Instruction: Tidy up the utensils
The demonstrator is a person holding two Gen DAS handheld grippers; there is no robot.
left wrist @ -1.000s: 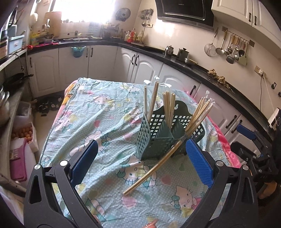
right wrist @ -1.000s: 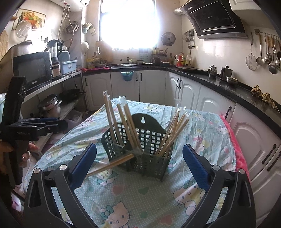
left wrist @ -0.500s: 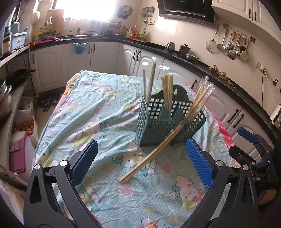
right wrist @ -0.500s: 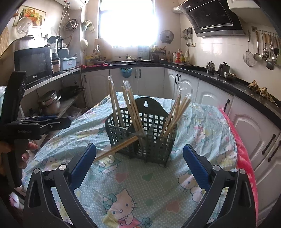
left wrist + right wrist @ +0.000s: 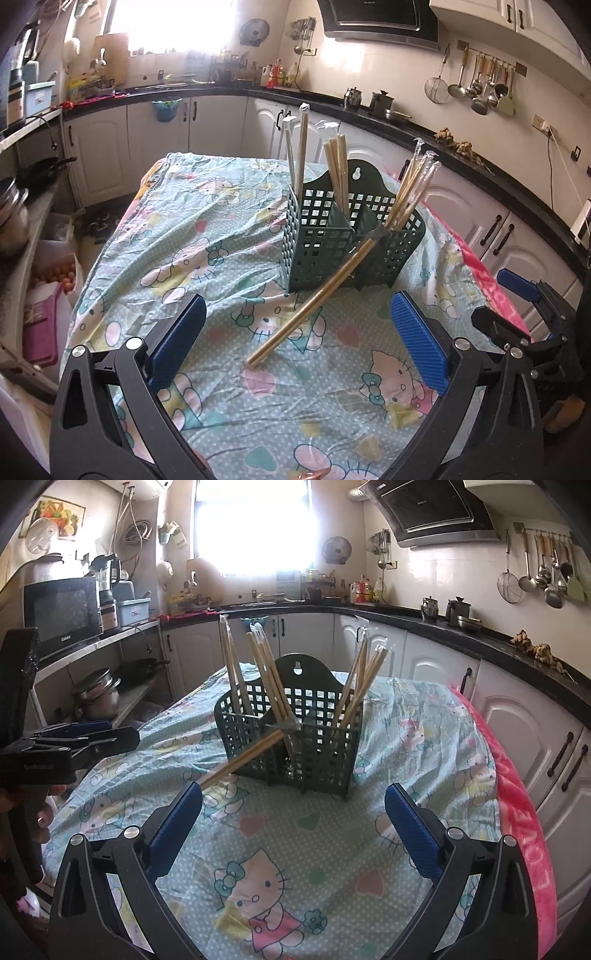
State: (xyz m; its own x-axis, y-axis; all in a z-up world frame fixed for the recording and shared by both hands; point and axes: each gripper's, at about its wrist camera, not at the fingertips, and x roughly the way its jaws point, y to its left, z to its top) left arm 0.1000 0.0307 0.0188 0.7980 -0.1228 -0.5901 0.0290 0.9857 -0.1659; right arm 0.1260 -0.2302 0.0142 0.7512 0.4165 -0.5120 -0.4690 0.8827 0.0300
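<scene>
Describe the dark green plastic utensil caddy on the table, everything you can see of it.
The dark green plastic utensil caddy stands upright on the cartoon-cat-print tablecloth. Its walls are a square-holed grid, its raised arched back has a keyhole hanging slot, and dividers split it into compartments. Wrapped wooden chopsticks stand leaning in the compartments. One loose chopstick pair leans on its front rim, lower end on the cloth. Neither gripper touches it.

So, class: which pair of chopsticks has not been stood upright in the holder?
The chopstick pair propped against the front of the green holder, its lower end resting on the tablecloth. All the other pairs stand inside the compartments.
</scene>
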